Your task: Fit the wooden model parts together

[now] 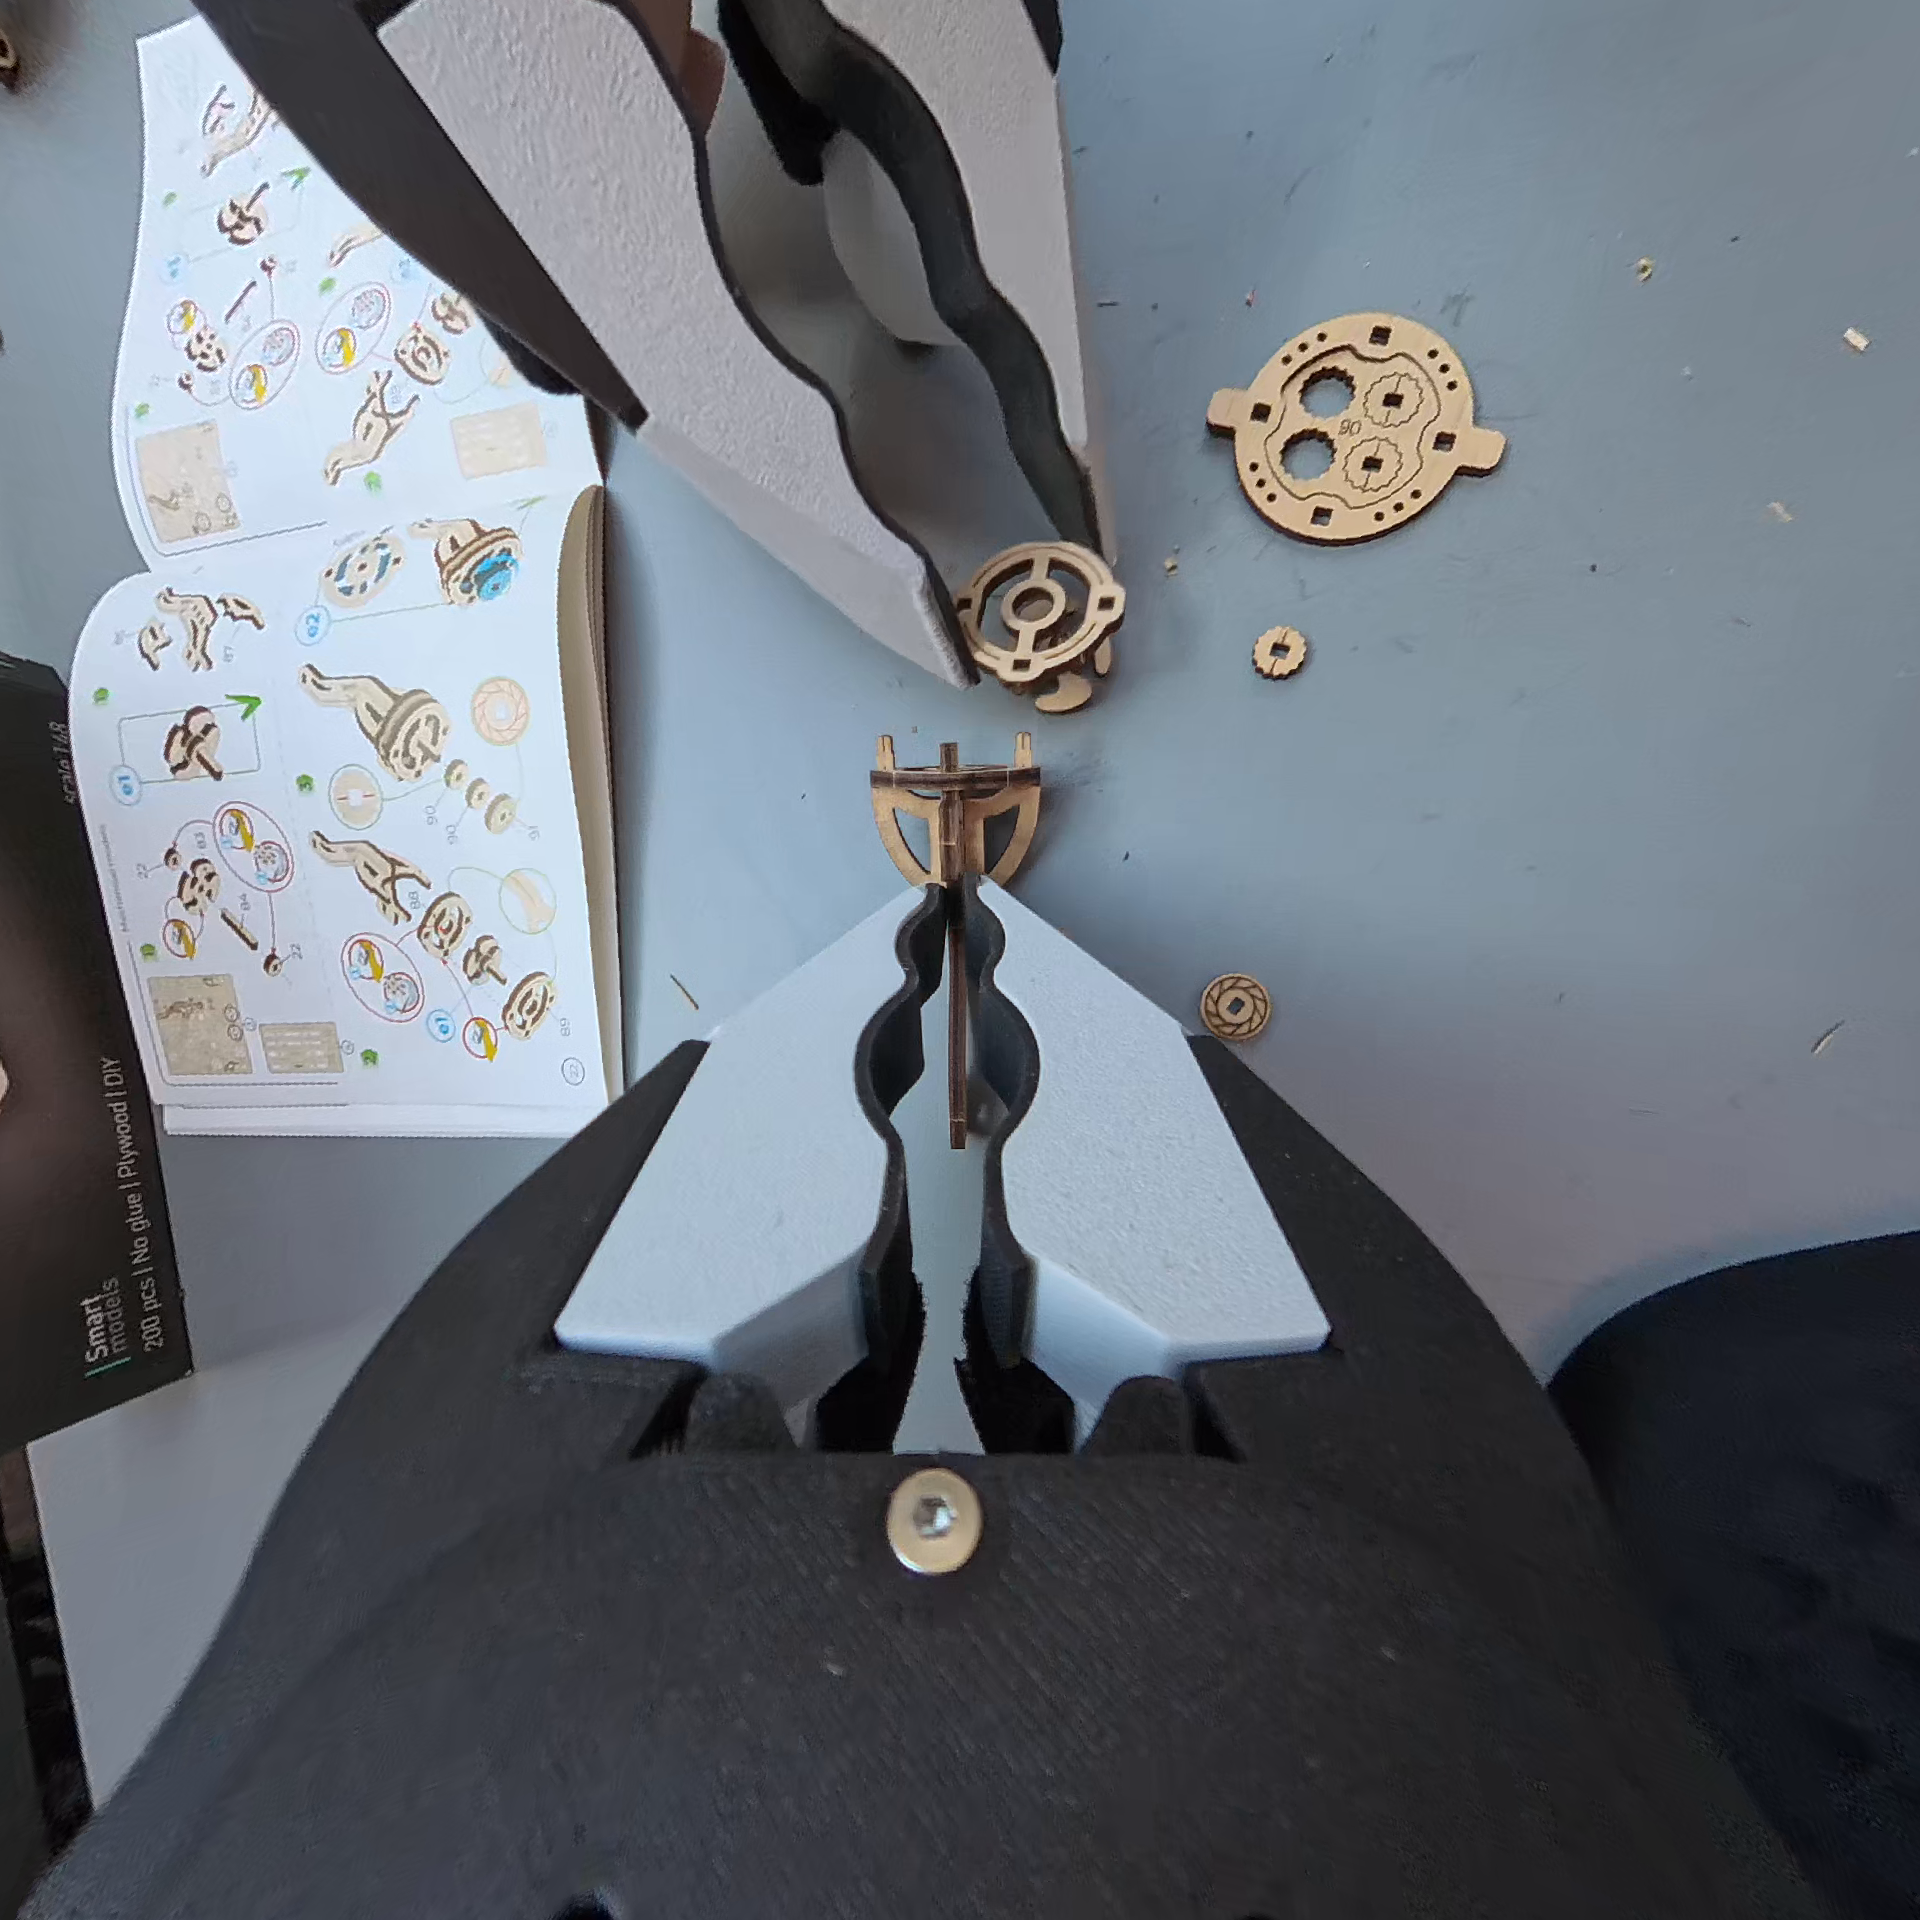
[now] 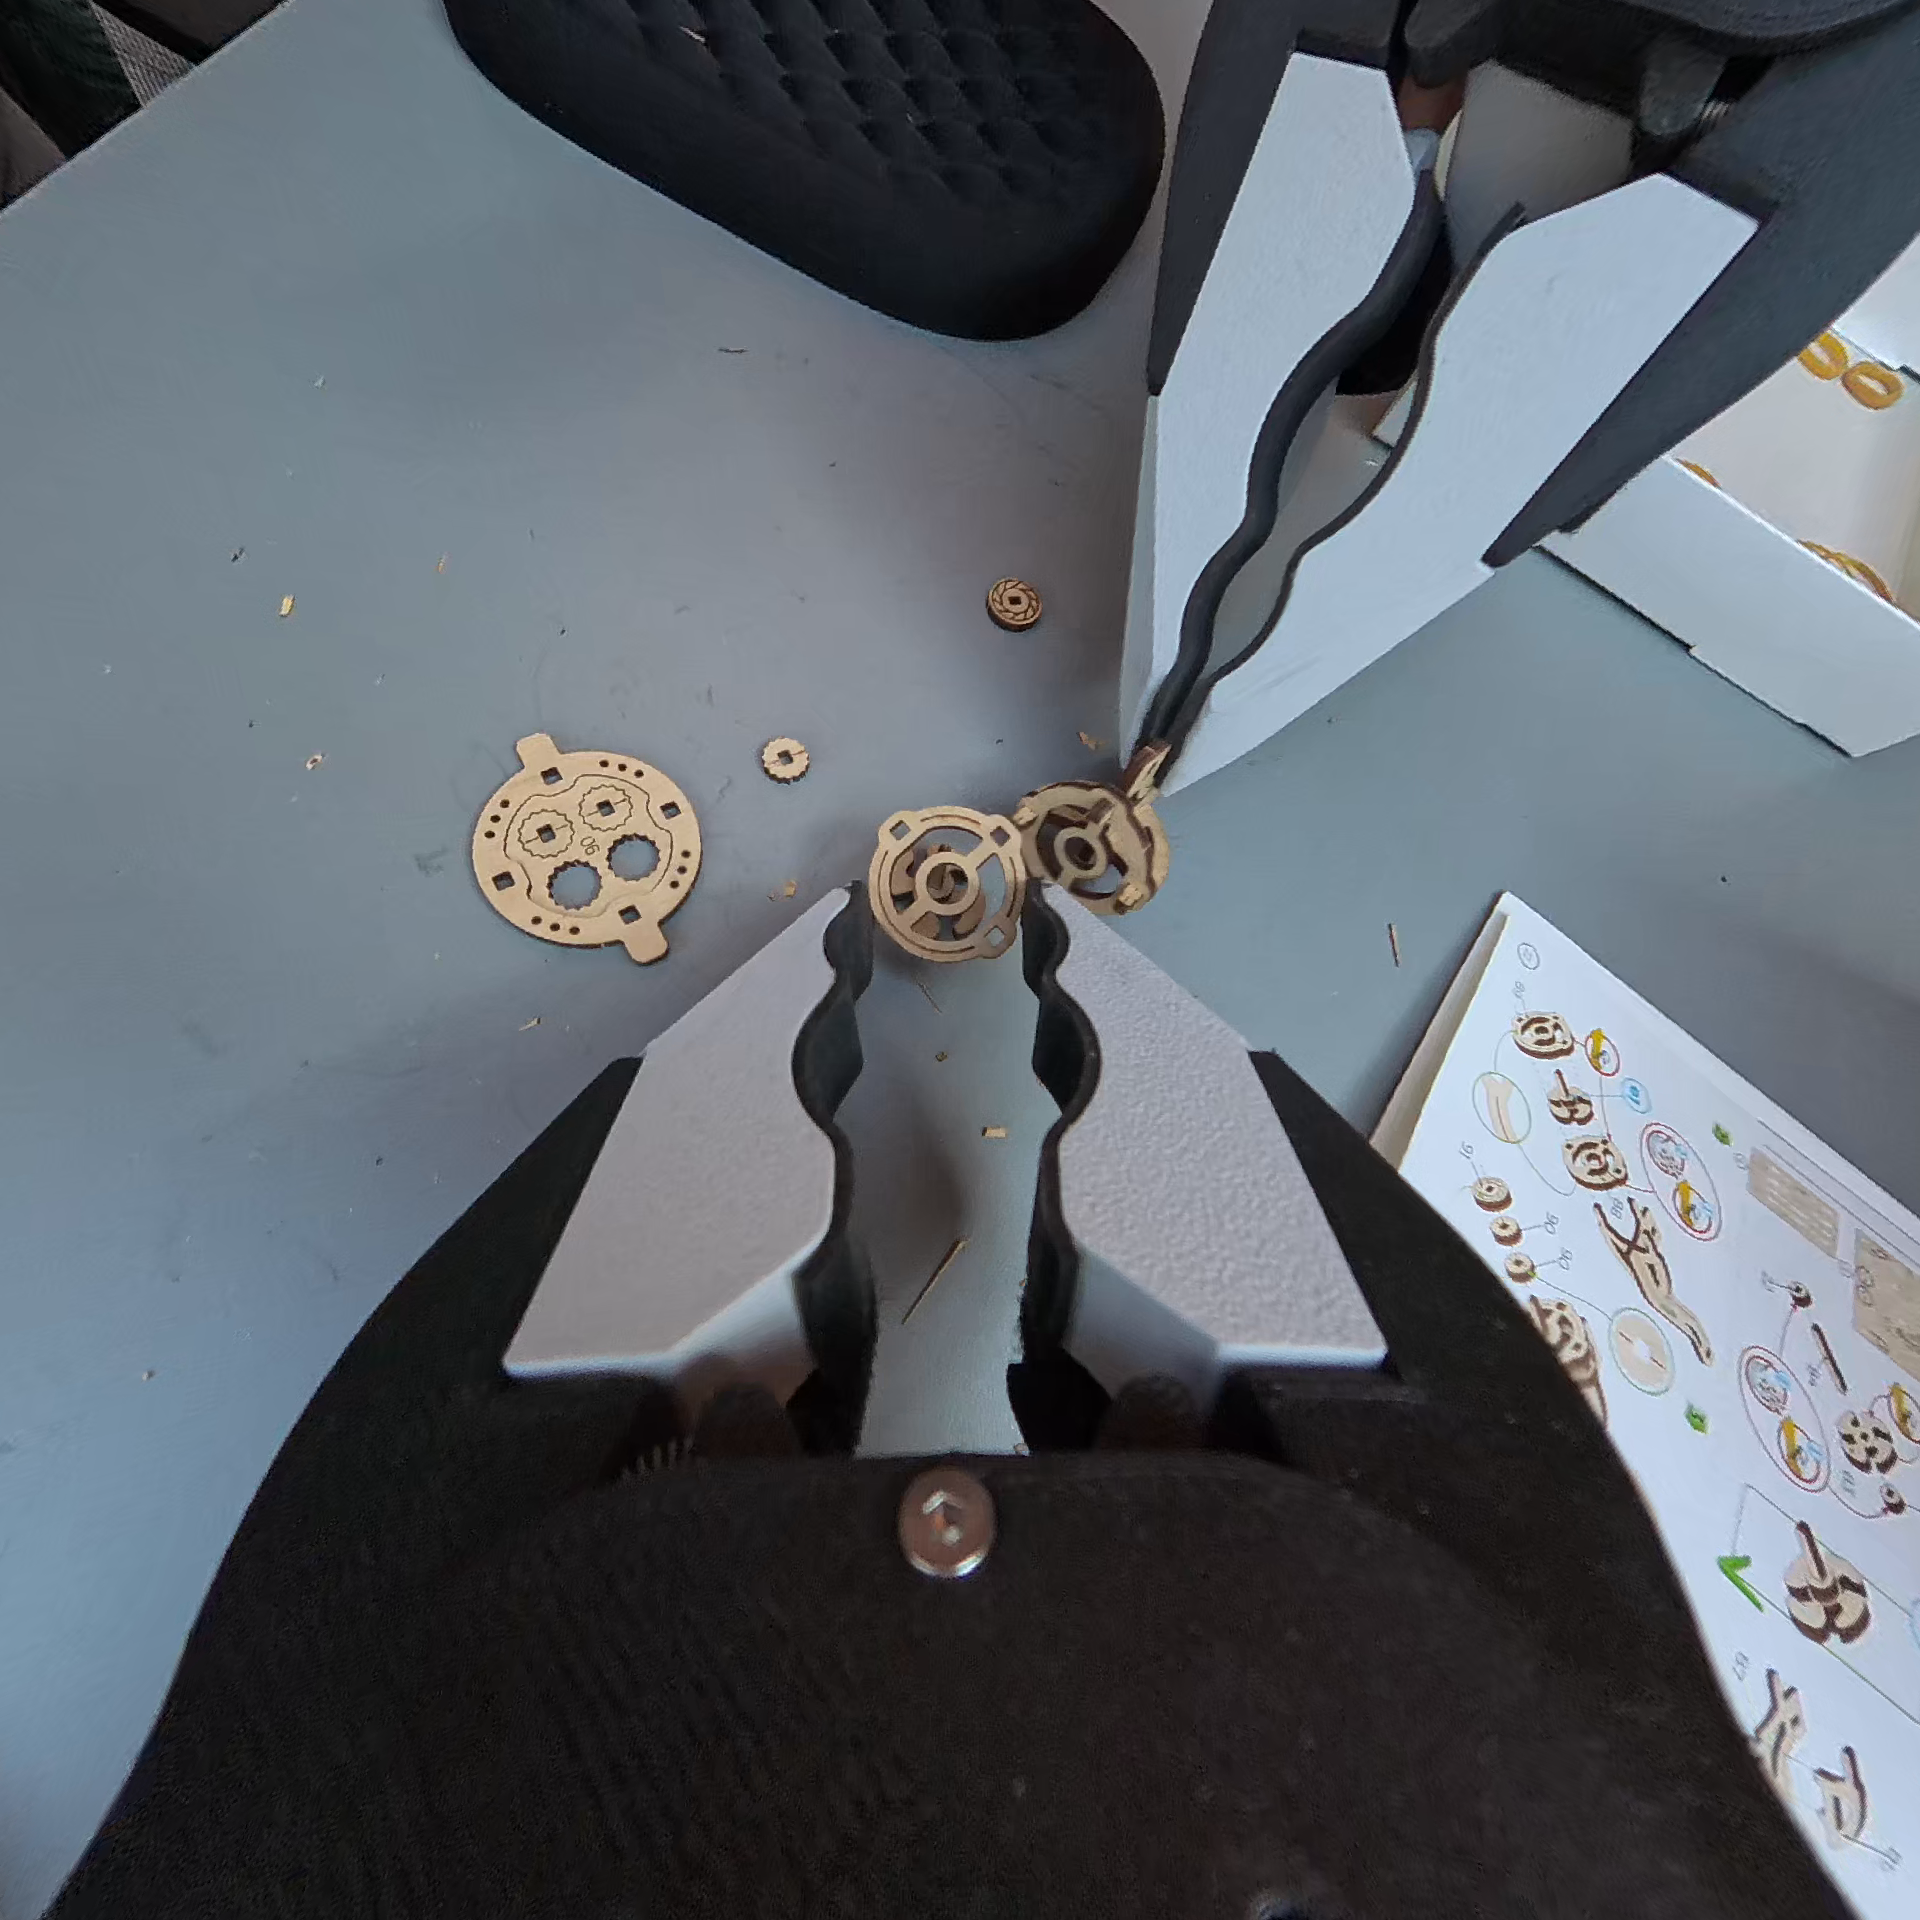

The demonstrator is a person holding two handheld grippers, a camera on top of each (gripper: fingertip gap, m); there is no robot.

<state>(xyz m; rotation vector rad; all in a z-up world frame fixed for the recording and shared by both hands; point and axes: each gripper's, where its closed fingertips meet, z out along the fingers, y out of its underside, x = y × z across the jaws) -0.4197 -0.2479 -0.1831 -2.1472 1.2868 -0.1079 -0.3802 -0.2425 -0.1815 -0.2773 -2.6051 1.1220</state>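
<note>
My left gripper [image 1: 961, 894] is shut on the thin stem of a wooden hub part [image 1: 954, 810], whose pronged head sticks out past the fingertips. My right gripper [image 2: 943, 914] is shut on a round spoked wooden wheel [image 2: 945, 883], held by its rim at the fingertips. In the right wrist view the left gripper [image 2: 1153, 748] comes in from the upper right, and its hub part [image 2: 1096, 847] sits just right of the wheel, almost touching. In the left wrist view the right gripper [image 1: 1027, 603] holds the wheel [image 1: 1039, 618] just beyond the hub.
On the grey table lie a flat wooden disc with gear cut-outs [image 2: 587, 847], a tiny gear [image 2: 785, 760] and a small dark ring [image 2: 1014, 603]. An open instruction booklet [image 1: 343, 727], a black box [image 1: 73, 1143], a white box [image 2: 1766, 582] and a black cushion [image 2: 810, 145] sit around. The gap from one gripper's tips to the other's is roughly 5 centimeters.
</note>
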